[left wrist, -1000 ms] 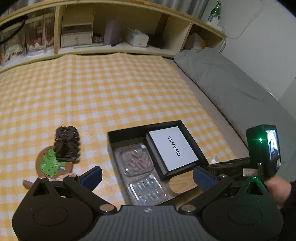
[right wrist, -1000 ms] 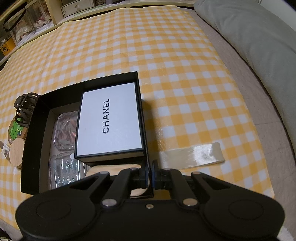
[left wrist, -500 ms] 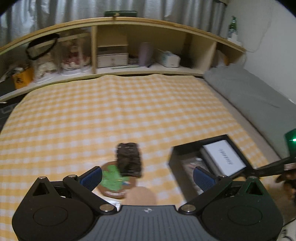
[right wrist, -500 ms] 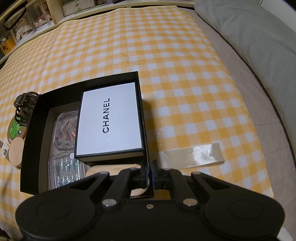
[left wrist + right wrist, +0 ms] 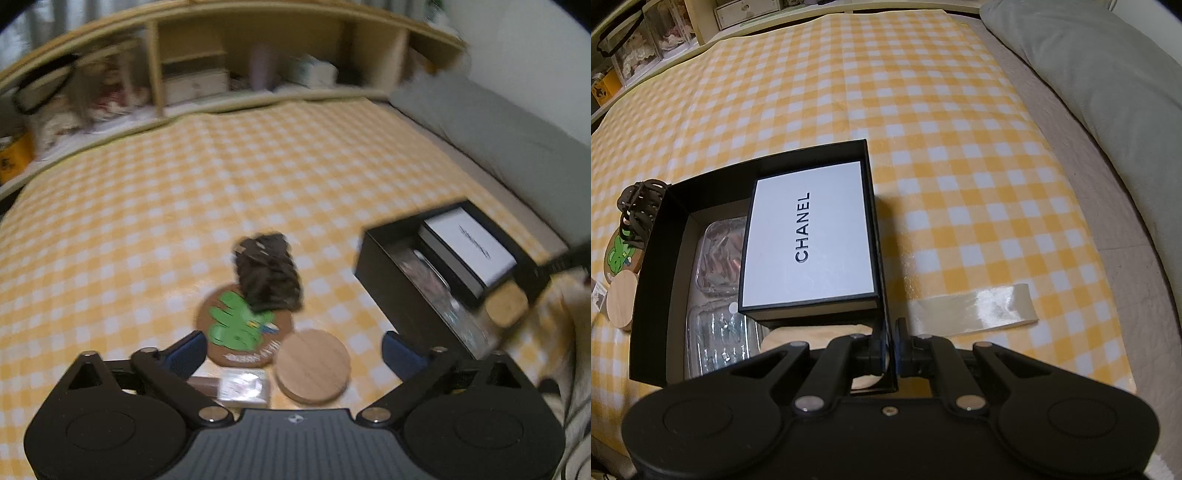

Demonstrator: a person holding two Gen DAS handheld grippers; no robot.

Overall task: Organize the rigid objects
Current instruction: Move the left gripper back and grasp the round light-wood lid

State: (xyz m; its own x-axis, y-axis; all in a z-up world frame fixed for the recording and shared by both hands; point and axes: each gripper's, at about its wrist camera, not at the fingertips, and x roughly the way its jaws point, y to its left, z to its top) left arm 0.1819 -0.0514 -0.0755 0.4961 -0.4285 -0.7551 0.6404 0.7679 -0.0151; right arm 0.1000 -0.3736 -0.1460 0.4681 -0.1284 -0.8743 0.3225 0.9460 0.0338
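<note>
Meanwhile the right claw [image 5: 889, 349] stays clenched on the black box [image 5: 653, 266] wall, while the left claw [image 5: 291, 349] (jaws closing, nothing between them) hangs above the wooden coaster [image 5: 313, 365].

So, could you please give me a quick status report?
Right hand-held gripper shut on black box wall. Left hand-held gripper closing, empty, over wooden disc. Nothing blocking.

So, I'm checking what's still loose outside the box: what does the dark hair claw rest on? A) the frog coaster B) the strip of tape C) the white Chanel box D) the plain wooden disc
A: the hair claw overlaps the top edge of the frog coaster.
</note>
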